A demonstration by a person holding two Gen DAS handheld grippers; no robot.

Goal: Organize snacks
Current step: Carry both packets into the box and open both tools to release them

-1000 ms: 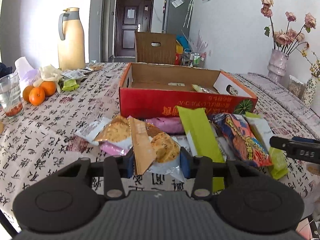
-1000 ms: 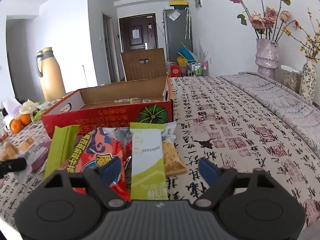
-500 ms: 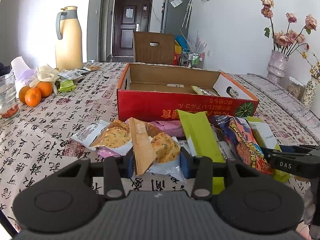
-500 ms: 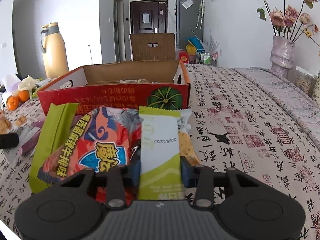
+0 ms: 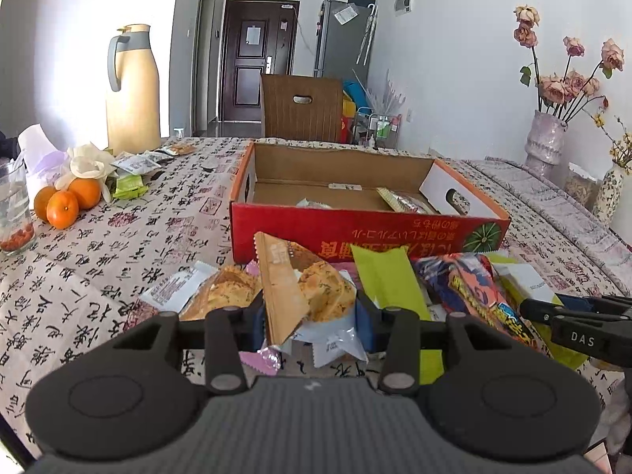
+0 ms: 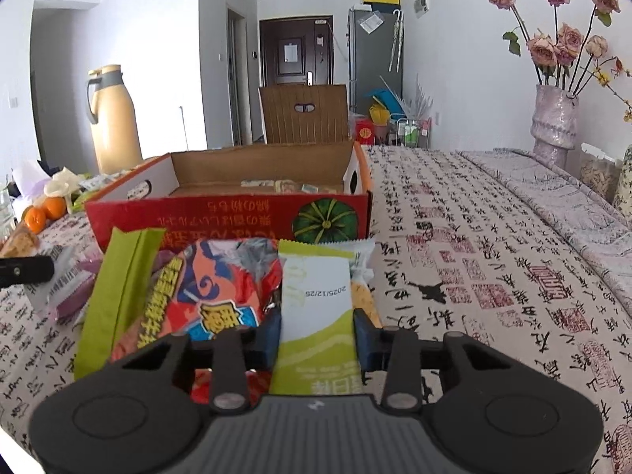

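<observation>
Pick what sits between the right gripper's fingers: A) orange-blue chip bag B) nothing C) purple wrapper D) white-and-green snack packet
D: in the right wrist view the right gripper has both pads pressed against the white-and-green snack packet, beside the orange-blue chip bag.

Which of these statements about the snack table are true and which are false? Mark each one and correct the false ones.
1. The left gripper is closed on a cookie packet. True.
2. The right gripper grips the red-and-blue snack bag. False: it grips the white-and-green packet.
3. The red cardboard box has no lid on. True.
4. The oranges lie inside the box. False: they sit on the tablecloth beside a glass.
</observation>
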